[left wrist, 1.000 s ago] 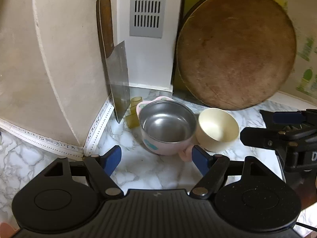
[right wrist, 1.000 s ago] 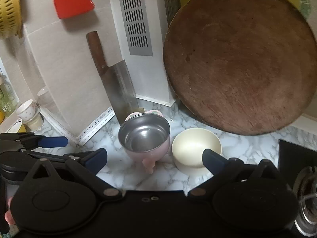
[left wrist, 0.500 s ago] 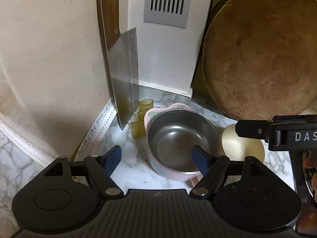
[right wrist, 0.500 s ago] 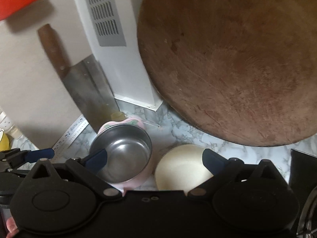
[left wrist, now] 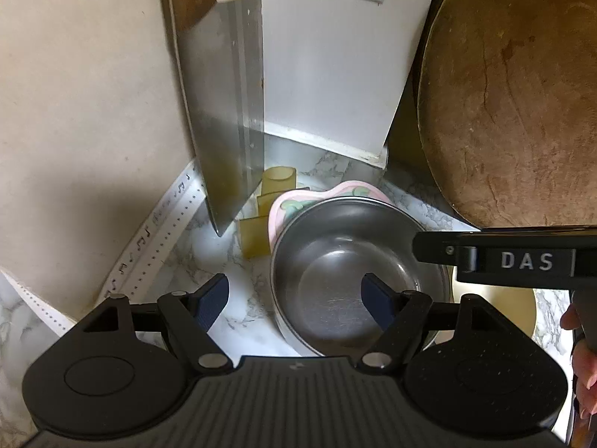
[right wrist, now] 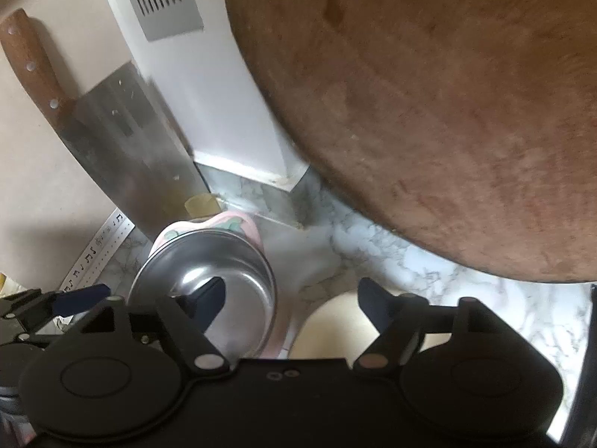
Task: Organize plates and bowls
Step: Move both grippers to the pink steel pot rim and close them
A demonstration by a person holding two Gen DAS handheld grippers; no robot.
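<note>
A steel-lined pink bowl (left wrist: 335, 261) stands on the marble counter (left wrist: 238, 261); it also shows in the right wrist view (right wrist: 231, 272). A cream bowl (left wrist: 496, 310) stands right of it, mostly hidden; in the right wrist view its rim (right wrist: 332, 321) shows. My left gripper (left wrist: 298, 296) is open, straddling the steel bowl's left rim, right finger above the inside. My right gripper (right wrist: 291, 298) is open, left finger over the steel bowl, right finger over the cream bowl. The right gripper's body (left wrist: 522, 257) crosses above the cream bowl.
A cleaver (left wrist: 227, 112) leans against the beige wall at the corner, yellowish blocks (left wrist: 261, 216) at its foot. A large round wooden board (right wrist: 429, 112) leans at the back right. A white vented column (left wrist: 335, 56) stands behind the bowls.
Both grippers have moved forward and down toward the bowls; the bowls now sit between and under the fingers. The bowls have not moved.
</note>
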